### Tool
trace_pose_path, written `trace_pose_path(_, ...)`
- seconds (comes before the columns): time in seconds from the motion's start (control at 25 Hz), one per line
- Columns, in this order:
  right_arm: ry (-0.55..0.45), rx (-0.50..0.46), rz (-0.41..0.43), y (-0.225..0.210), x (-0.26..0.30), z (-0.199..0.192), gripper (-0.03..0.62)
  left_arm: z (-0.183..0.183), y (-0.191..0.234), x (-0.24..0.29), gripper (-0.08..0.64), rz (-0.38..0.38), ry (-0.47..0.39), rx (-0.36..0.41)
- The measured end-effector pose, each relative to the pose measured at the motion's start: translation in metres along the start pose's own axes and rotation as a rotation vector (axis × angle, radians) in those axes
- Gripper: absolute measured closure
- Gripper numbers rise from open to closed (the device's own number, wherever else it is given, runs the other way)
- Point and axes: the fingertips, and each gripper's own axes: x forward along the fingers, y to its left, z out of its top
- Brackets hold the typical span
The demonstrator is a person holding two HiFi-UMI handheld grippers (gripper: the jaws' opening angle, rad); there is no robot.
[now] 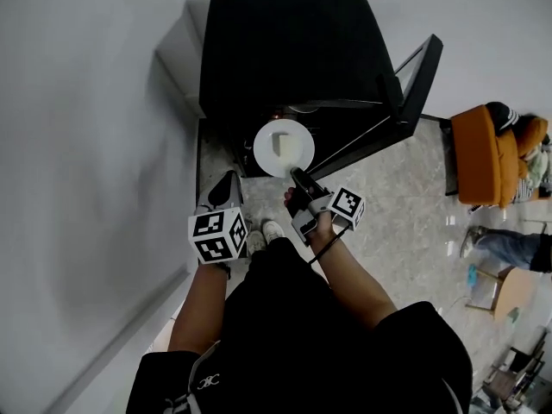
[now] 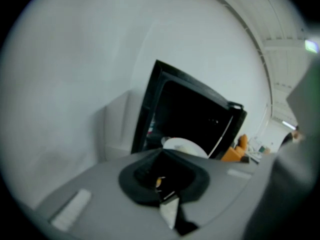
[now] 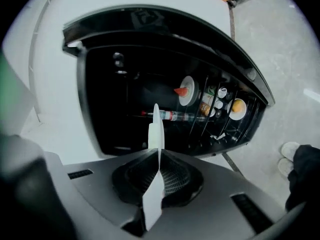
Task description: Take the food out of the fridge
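Observation:
A black fridge (image 1: pixel 285 41) stands against the wall with its door (image 1: pixel 410 89) swung open to the right. In front of the opening a white plate (image 1: pixel 263 155) carries a pale block of food (image 1: pixel 281 142). My right gripper (image 1: pixel 297 178) is shut on the plate's near rim. In the right gripper view the plate (image 3: pixel 156 126) stands edge-on between the jaws of the right gripper (image 3: pixel 158 154). My left gripper (image 1: pixel 226 185) hangs left of the plate, apart from it, jaws together and empty. The left gripper view shows the left gripper (image 2: pixel 162 153), with the plate (image 2: pixel 182 146) beyond it.
Inside the fridge are a small plate with a red piece (image 3: pixel 187 91), a lying bottle (image 3: pixel 175 116) and an orange (image 3: pixel 238 106) in the door rack. An orange chair (image 1: pixel 483 153) with a seated person and a round table (image 1: pixel 515 291) stand at the right. White wall runs along the left.

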Motion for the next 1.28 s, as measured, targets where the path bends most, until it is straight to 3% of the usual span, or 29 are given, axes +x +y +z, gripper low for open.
trace_pose_path(0.36,0.107,-0.030,0.047,0.097,-0.072,-0.033,0.584,0.052,-0.022,-0.045,0.561,-0.007,-0.062,-0.004)
trace_pose_path(0.52,0.096,-0.009,0.061,0.100,-0.074,-0.034,0.584,0.050,-0.005,-0.038,0.561,-0.016,-0.092,-0.023)
trace_pose_path(0.92,0.137,-0.037,0.108,0.169,-0.100,-0.045,0.584,0.076,-0.008,-0.055,0.561,-0.026,-0.151,0.010)
trace_pose_path(1.16,0.090,-0.040,0.129,0.181,-0.100,-0.039,0.584,0.049,-0.008,-0.062,0.561,-0.030,-0.160,0.040)
trace_pose_path(1.28,0.044,-0.035,0.132,0.205,-0.088,-0.011,0.584,0.061,-0.019,-0.061,0.561,-0.041,-0.165,0.049)
